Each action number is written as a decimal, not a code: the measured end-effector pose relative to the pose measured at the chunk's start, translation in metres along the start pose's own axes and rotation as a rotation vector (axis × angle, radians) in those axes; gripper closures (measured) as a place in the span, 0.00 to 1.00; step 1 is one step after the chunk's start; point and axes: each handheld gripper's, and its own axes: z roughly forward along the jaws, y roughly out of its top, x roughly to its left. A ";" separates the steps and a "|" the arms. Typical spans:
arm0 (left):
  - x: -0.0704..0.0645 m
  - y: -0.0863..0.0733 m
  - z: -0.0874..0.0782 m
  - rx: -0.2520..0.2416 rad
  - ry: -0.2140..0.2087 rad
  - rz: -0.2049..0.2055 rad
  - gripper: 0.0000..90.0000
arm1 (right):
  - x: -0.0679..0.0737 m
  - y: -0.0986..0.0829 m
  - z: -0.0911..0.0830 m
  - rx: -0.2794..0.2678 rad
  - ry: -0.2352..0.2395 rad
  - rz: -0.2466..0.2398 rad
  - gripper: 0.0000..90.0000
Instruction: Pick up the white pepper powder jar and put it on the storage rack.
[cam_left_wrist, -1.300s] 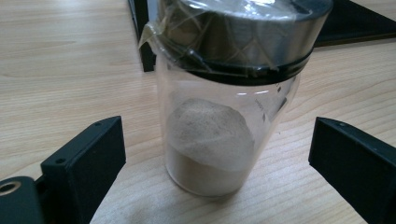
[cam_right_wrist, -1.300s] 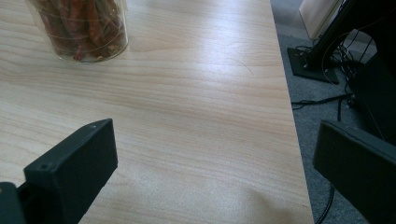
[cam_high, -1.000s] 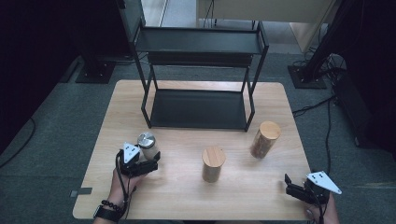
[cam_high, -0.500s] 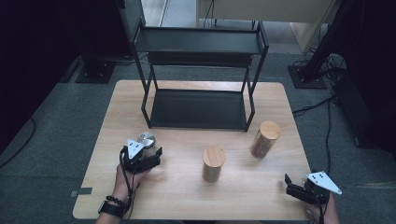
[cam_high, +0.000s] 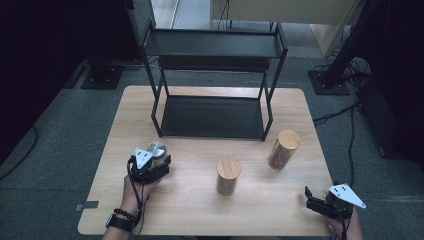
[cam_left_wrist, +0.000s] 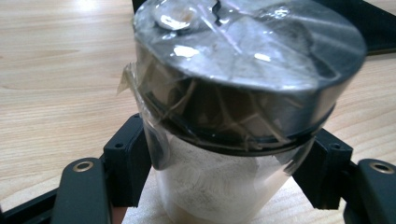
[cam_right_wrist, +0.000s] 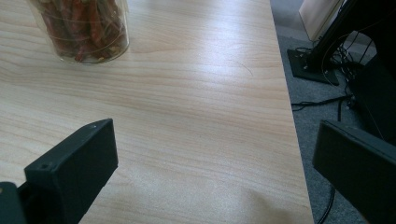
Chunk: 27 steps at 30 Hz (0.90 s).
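Note:
A glass jar (cam_high: 158, 148) with a silvery metal lid stands on the wooden table (cam_high: 190, 210), at its front left. My left gripper (cam_high: 156, 159) sits around it from the near side. In the left gripper view the jar (cam_left_wrist: 243, 70), wrapped in clear film and holding white powder, stands between the two black jaws, whose pads (cam_left_wrist: 128, 158) press its glass sides; the left gripper (cam_left_wrist: 229, 163) is shut on it. My right gripper (cam_high: 311, 197) rests at the table's front right corner, and the right gripper (cam_right_wrist: 217, 158) is open over bare wood.
A jar with a wooden lid (cam_high: 228, 176) stands mid-table. A taller one (cam_high: 283, 149) holding red dried strips (cam_right_wrist: 81, 28) stands to its right. A black two-tier rack (cam_high: 212, 117) occupies the back. The table's right edge (cam_right_wrist: 292, 140) lies close to the right gripper.
The left gripper has moved forward from beside the metal-lidded jar to around it, and its jaws now hold the glass. The right gripper has stayed still.

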 end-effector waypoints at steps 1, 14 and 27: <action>-0.001 0.001 0.001 -0.002 -0.001 -0.002 0.34 | 0.000 0.000 0.000 0.000 0.000 0.002 0.00; -0.015 0.009 0.013 0.011 -0.016 0.018 0.34 | 0.000 0.000 -0.001 -0.002 0.002 0.010 0.00; -0.024 0.018 0.029 0.016 -0.017 0.020 0.34 | -0.001 0.000 -0.001 -0.005 0.004 0.018 0.00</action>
